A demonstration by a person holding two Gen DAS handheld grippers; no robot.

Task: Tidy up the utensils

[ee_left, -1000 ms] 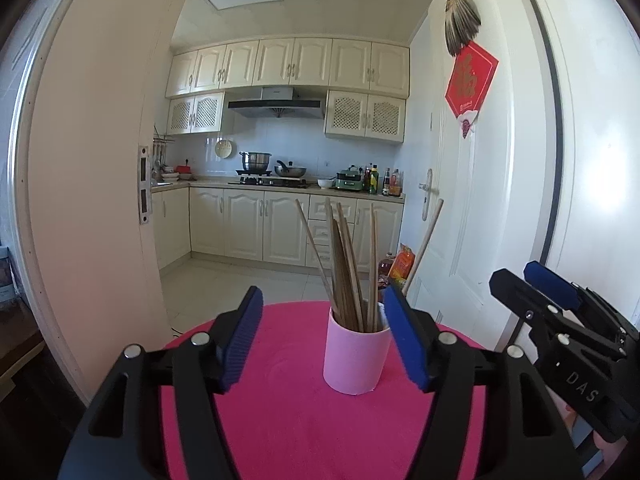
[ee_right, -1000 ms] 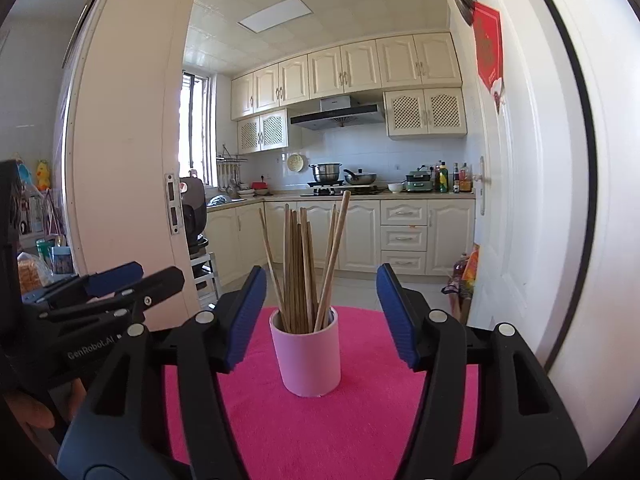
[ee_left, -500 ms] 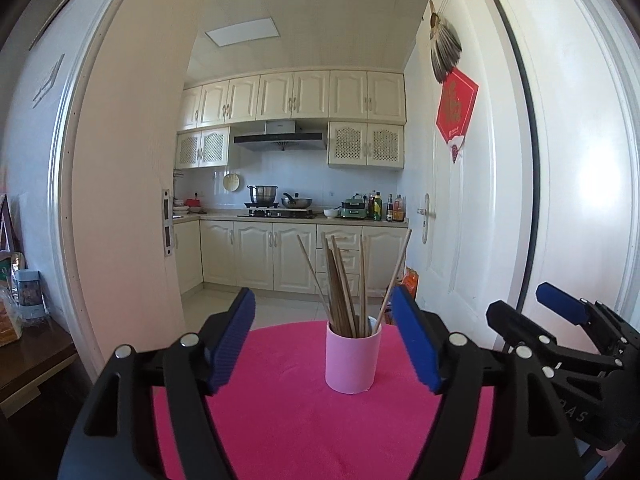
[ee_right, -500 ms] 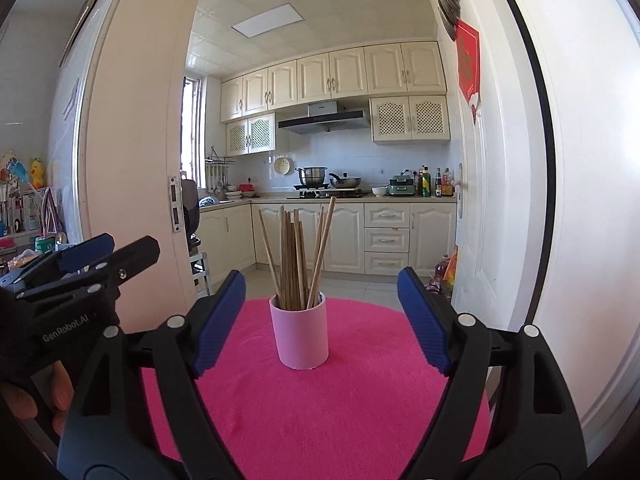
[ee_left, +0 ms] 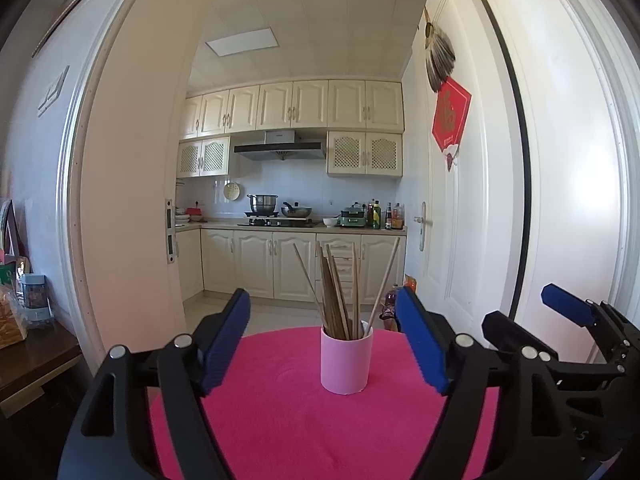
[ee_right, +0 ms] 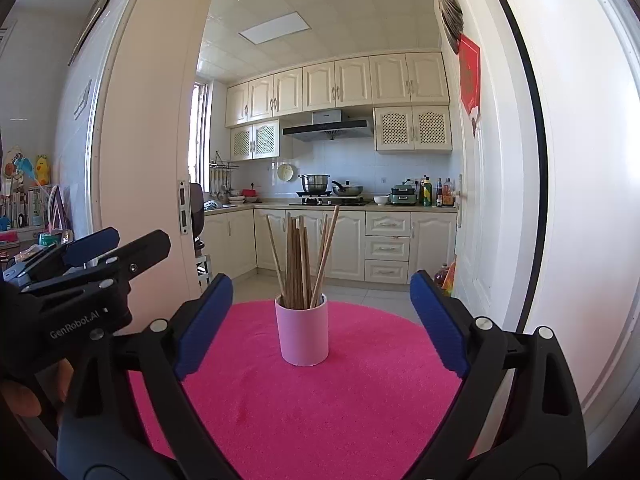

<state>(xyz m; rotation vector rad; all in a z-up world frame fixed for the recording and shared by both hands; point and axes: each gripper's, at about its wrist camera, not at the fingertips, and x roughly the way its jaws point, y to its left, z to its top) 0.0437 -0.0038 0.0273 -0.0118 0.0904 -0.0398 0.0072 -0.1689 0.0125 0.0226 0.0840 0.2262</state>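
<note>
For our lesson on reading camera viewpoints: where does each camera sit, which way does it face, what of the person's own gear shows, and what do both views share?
Left wrist: rides the left tool, facing level over the pink mat into the kitchen; right tool at its right edge.
Right wrist: rides the right tool, same heading; left tool and a hand at left.
Shared: pink cup of chopsticks; both tools empty, jaws opening.

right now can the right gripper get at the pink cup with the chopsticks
Probably yes. The right gripper, jaws opening and empty, faces the pink cup across bare pink mat. The left gripper sits off to one side, clear of the path.
</note>
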